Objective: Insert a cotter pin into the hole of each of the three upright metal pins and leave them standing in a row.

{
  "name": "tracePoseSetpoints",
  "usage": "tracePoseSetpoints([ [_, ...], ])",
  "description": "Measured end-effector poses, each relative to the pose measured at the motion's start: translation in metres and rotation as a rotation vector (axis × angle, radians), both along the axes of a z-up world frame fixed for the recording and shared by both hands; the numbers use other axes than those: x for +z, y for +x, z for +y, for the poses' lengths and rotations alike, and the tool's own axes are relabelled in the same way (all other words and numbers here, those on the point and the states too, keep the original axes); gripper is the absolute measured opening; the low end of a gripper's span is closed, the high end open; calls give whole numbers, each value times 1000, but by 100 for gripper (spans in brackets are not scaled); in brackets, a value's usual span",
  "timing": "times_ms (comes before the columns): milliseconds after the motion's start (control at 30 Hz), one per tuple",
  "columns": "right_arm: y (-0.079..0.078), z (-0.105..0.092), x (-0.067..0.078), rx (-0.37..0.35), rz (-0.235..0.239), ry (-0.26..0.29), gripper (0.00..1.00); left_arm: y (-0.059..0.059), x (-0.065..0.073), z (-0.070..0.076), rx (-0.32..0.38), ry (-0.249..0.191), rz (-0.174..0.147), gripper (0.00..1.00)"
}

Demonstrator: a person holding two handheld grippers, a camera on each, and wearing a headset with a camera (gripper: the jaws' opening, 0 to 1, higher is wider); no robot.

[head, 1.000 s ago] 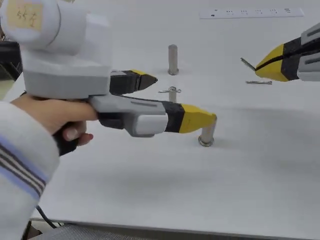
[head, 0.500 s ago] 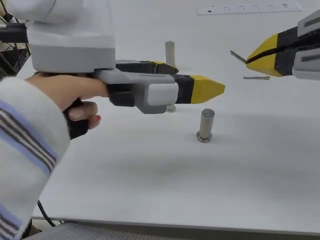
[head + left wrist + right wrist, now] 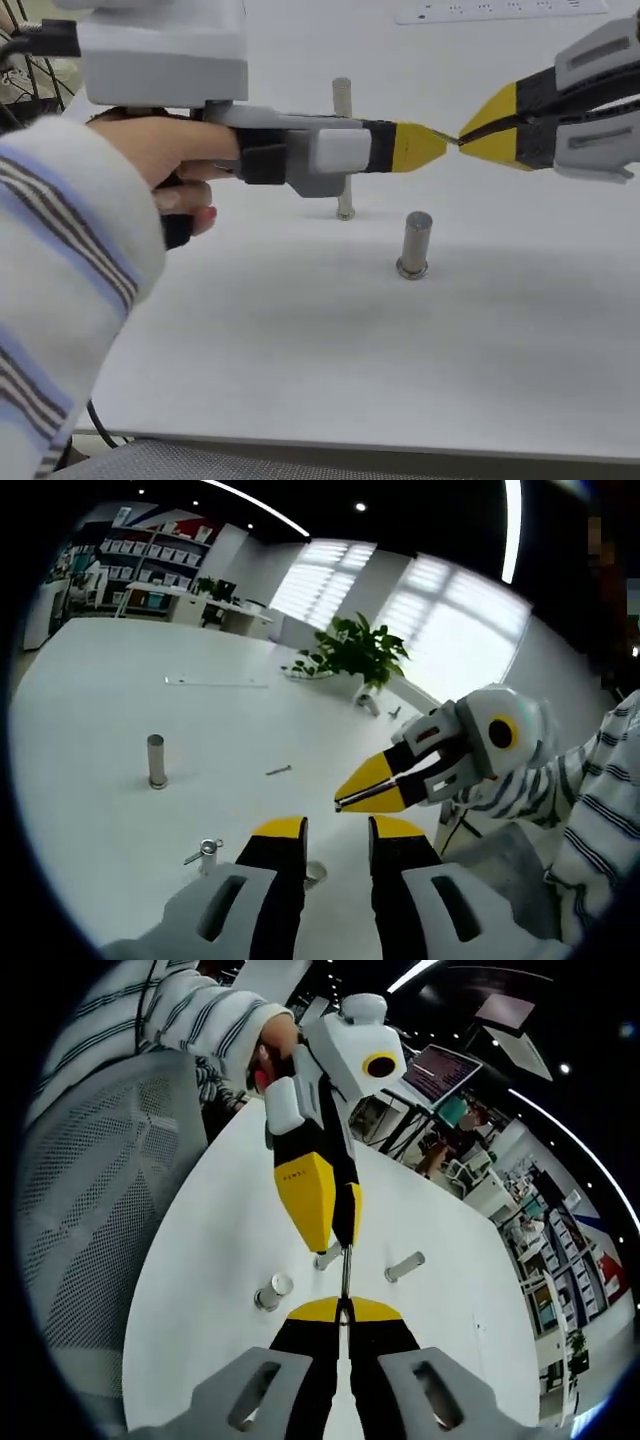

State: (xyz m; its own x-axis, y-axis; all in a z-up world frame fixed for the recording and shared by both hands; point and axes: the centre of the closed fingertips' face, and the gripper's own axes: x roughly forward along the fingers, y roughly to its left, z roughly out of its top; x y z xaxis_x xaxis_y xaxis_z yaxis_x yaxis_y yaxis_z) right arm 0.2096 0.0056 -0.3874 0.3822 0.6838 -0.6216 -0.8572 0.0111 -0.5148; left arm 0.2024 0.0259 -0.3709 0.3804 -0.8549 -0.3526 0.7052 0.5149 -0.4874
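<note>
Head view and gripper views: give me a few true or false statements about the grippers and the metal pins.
The right gripper is shut on a cotter pin. True.
The left gripper is clamped shut. False: its jaws stand apart.
The near metal pin lies on its side. False: it stands upright.
The middle metal pin carries a fitted cotter pin. True.
</note>
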Motion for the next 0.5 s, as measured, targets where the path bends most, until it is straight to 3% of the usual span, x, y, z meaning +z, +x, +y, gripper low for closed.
tracePoseSetpoints([
  [200,2,-1,1,19,-8,-9,0,-2,-5,-1,-7,21,3,9],
  [267,-12,6,3,23,-10,-13,0,-3,-6,-1,-11,29,3,7],
  [400,-7,4,1,32,-11,-16,0,-5,-6,-3,-15,26,7,5],
  [500,-16,11,4,38,-15,-17,0,-5,-6,-4,-16,23,10,3],
])
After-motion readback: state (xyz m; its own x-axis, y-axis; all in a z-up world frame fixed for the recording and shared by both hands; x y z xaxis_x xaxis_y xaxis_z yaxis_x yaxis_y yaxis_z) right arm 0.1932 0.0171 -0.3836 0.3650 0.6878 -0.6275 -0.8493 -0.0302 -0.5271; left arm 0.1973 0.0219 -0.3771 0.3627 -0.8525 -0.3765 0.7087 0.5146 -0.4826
